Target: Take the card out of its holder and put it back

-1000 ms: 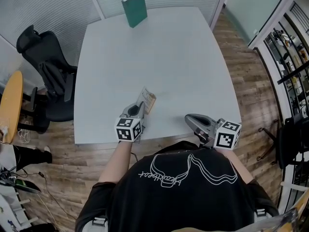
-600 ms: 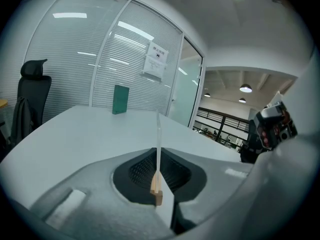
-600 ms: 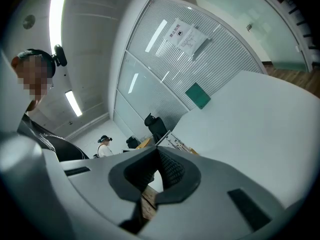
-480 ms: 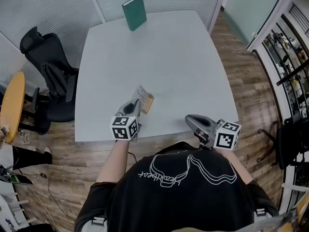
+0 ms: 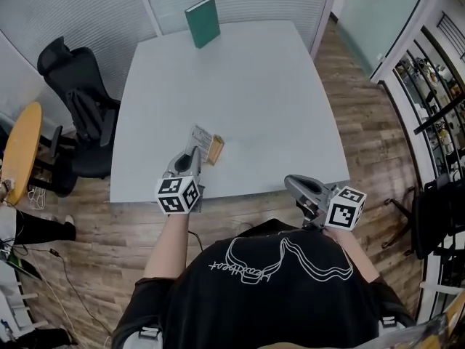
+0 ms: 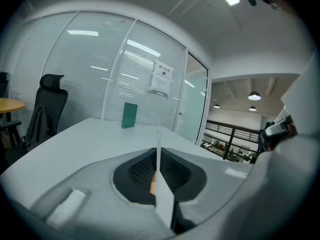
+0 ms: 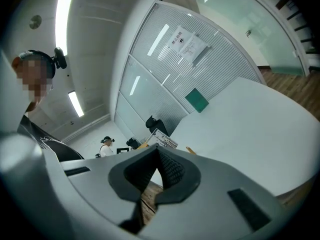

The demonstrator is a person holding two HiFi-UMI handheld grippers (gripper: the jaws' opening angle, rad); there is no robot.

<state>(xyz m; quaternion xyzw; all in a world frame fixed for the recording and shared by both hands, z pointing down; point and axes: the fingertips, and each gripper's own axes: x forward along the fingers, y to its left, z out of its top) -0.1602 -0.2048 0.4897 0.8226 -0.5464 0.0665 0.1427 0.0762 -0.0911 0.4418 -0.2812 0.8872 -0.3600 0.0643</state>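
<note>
Slip is our worry: left gripper (image 6: 158, 181) fingers clench the card (image 5: 200, 137) edge-on beside its holder (image 5: 216, 150) on the desk (image 5: 240, 78), and a twist could miss the slot. Right gripper (image 7: 159, 156) fingers are clenched, empty.

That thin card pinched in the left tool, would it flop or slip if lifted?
Probably stiff: the card stands straight, edge-on, in the left tool, whose jaws are shut on it. Likely light, being so thin. It may slip, since only one edge is pinched.
</note>
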